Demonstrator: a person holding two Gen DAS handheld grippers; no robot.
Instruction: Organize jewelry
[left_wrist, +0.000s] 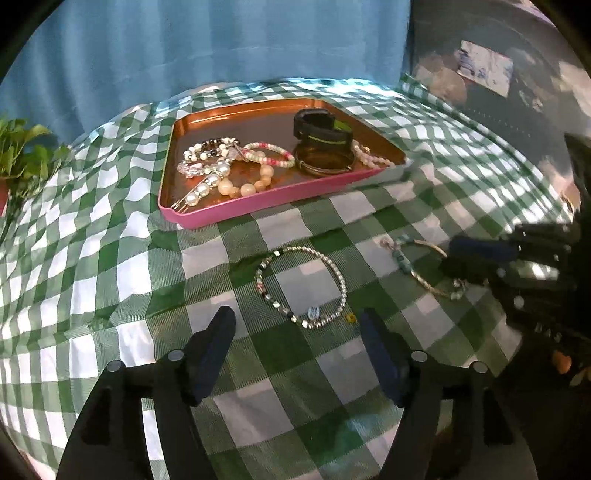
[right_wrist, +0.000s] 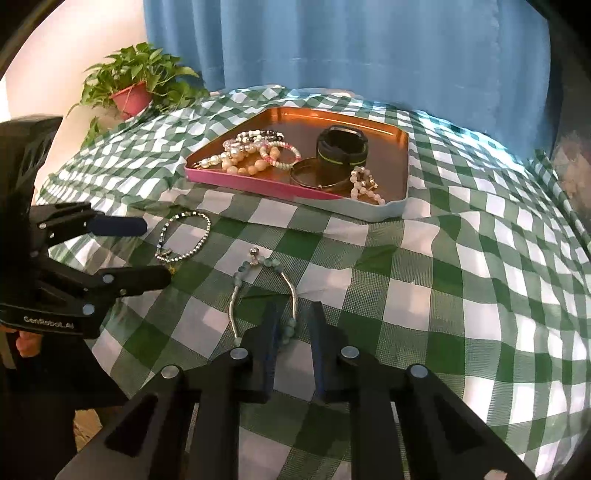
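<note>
The left tongs stood released, jaws wide, tilted down over the cloth. The silver bracelet lay flat just ahead of their tips, roughly centred between them, untouched. To take it well, I judged the tongs should drop one jaw inside the ring and one outside. That way they would pinch a single run of beads, not straddle the whole loop. The pads should reach the cloth before closing, since the chain was thin and could slip under them.

To the right, the right tongs had their jaws set close together around the near end of the teal bracelet. Its bead strand sat between the pads. A sliver of gap seemed to show on either side, so I took them as not yet clenched. The rest of that bracelet trailed ahead of the tips and to their left across the cloth. A firm squeeze on the beads, not the smooth tube, would likely hold better. A straight lift would keep the loose end from snagging the fabric's folds.

The tray lay beyond both tongs, already holding pearl and bead bracelets, a bangle and a dark band. Its near right corner looked the barest spot for a drop. Both bracelets on the cloth were still to go in.
</note>
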